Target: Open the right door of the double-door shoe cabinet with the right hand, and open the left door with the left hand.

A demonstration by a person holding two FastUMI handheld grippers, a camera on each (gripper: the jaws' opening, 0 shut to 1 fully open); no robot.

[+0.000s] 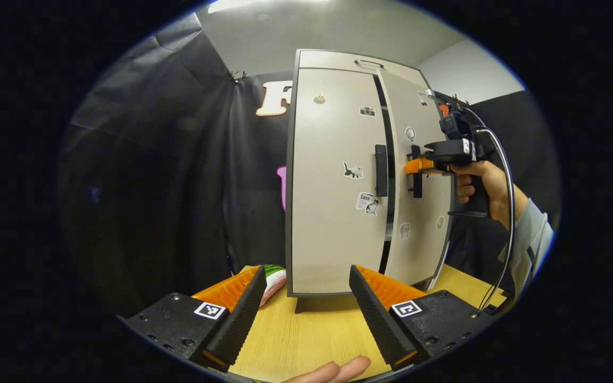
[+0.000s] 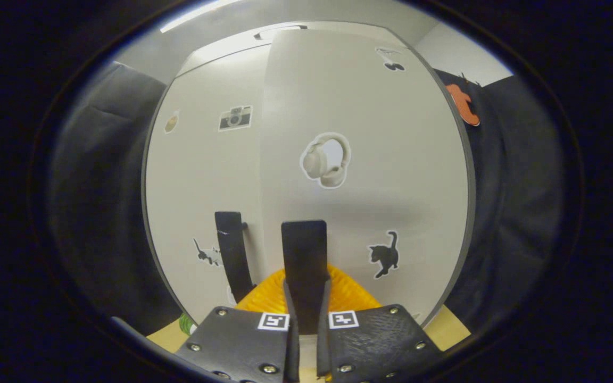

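Fingers [image 2: 287, 314] clamp right door handle [image 2: 304, 255]; right door [image 2: 391, 175] ajar.

You've got a shoe cabinet [image 1: 333, 181] with smooth, matt off-white doors that look like laminated board, and the stickers [image 2: 326, 160] on them have a slight paper sheen. The door handles [image 1: 381, 170] are plain matt black, probably plastic. Your counter [image 1: 306, 340] is light wood grain, satin at most. Behind it hangs creased, matt black cloth [image 1: 179, 175]. The inner faces of your jaws are ribbed, rubbery-looking, and the sleeve [image 1: 532, 234] is soft knit fabric.
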